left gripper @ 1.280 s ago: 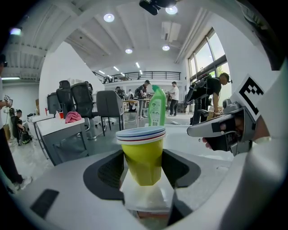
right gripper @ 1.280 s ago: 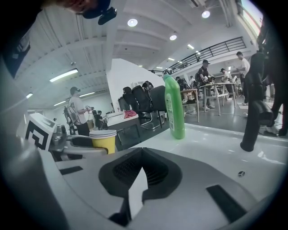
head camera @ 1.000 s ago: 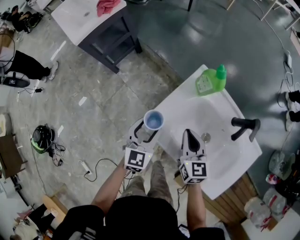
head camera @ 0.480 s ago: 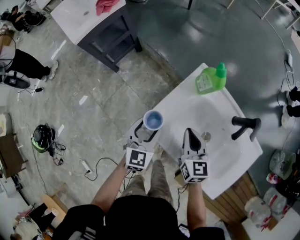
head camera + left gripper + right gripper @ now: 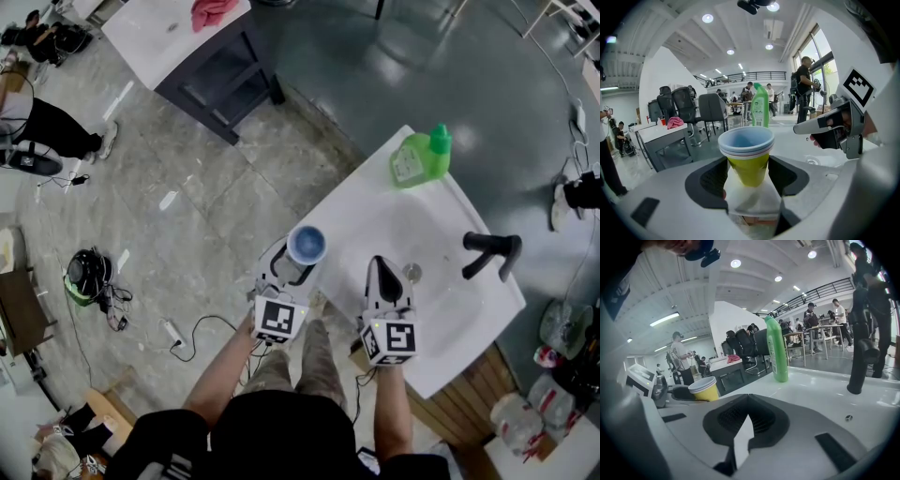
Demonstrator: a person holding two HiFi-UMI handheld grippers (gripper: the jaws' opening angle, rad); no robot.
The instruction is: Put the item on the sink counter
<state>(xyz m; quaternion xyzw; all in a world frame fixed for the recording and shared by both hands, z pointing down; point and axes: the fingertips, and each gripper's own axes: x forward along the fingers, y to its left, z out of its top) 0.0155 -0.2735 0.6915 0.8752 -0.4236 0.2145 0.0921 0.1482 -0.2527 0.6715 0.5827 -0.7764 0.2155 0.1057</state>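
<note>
The left gripper (image 5: 296,262) has its jaws closed on a paper cup (image 5: 307,244), pinching it low on its sides. In the left gripper view the cup (image 5: 746,154) stands upright between the jaws: yellow outside, pale blue inside, with stacked rims at the top that suggest more than one cup nested together. In the head view the cup sits just left of centre, at the left corner of the white sink counter (image 5: 375,211). It is carried by the jaws rather than resting on the counter.

The right gripper (image 5: 380,272) is just to the right of the left one, over the near part of the counter. Its own view shows its jaws pressed together with nothing between them.

On the counter, a green bottle (image 5: 422,159) stands at the far end, towards the upper right of the head view, well apart from the cup. A black tap (image 5: 492,251) rises at the right side of the basin, and the drain (image 5: 411,274) lies between the tap and the right gripper.

At the top left of the head view is a second white counter (image 5: 159,37) on a dark frame with a pink cloth (image 5: 216,11) on it. Cables (image 5: 178,333) trail across the grey floor in the lower left.
</note>
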